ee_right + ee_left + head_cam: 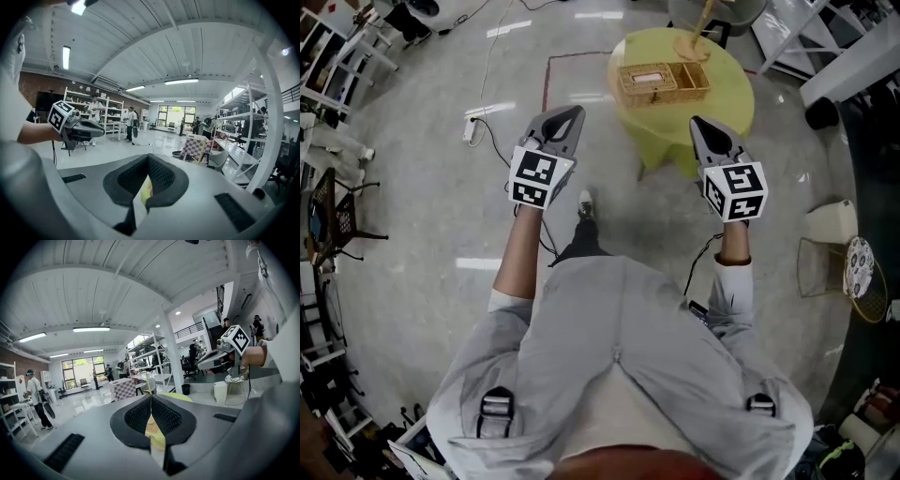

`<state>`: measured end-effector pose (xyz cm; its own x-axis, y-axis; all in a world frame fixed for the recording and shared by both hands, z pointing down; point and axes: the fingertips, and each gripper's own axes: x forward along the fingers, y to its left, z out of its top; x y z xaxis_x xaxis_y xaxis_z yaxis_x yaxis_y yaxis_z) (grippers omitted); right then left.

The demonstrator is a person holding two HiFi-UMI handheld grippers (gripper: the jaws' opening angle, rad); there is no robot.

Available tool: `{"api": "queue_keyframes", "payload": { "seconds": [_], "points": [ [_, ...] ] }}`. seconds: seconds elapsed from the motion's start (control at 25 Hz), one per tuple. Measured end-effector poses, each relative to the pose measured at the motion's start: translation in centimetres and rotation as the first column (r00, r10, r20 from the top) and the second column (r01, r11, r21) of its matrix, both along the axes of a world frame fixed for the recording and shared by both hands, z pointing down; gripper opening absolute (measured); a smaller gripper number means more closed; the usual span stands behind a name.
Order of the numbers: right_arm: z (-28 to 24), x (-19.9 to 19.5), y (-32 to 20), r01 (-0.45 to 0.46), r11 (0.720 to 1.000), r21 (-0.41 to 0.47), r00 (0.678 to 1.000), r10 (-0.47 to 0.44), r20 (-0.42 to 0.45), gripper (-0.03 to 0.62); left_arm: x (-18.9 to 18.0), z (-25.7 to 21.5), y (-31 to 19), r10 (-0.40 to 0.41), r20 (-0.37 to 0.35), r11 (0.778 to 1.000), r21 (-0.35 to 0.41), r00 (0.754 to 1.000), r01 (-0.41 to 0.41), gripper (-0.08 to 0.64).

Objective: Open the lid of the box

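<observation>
Left claw (570,114) clenched, pads pressed flat together with only a hairline seam between them, nothing in it; it was held out in front of the body and pointed forward, which read as a carrying posture and not a working one. Through the seam a sliver of the yellow-green table (731,105) showed, so the claw was aimed roughly at its goal. Left of that claw, low on the floor, lay a white power strip (472,127) with its cable trailing, well clear of the path. Ahead of the left claw and to its right stood the round table, and on it the woven box (662,82), well apart from both claws and touched by neither. It sat ahead of the gap between the two claws, closer to the right claw's line. From here I could not tell the lid from the body, nor which edge would lift. Just past the box, further from the claws, a wooden stand (694,43) rose from the tabletop, a thing to be kept clear of when reaching in. Right claw (701,124) likewise clenched on nothing, held level with its partner and about as far forward. Judged: the person had not yet reached the table, both claws were kept shut and empty for the walk in, and the opening had not begun
</observation>
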<state>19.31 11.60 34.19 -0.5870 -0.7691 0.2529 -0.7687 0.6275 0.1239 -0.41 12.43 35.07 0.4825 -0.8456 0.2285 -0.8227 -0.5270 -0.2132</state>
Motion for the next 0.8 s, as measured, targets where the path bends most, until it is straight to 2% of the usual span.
{"api": "queue_keyframes", "payload": {
  "seconds": [0.12, 0.4, 0.8],
  "points": [
    [1.0, -0.6, -3.5, -0.039, 0.999, -0.015, 0.998, 0.038, -0.052, 0.020, -0.3, 0.6, -4.0, 0.033, -0.001, 0.999, -0.008, 0.999, -0.033, 0.029],
    [1.9, -2.2, -10.7, -0.121, 0.991, -0.061, 0.989, 0.115, -0.097, 0.020, -1.0, 1.7, -12.5, 0.118, -0.018, 0.992, -0.045, 0.993, -0.119, 0.029],
    [5.9, -3.8, -18.6, -0.251, 0.951, -0.180, 0.967, 0.239, -0.086, 0.043, -1.9, 5.8, -22.3, 0.235, -0.052, 0.962, -0.132, 0.971, -0.240, 0.029]
  ]
}}
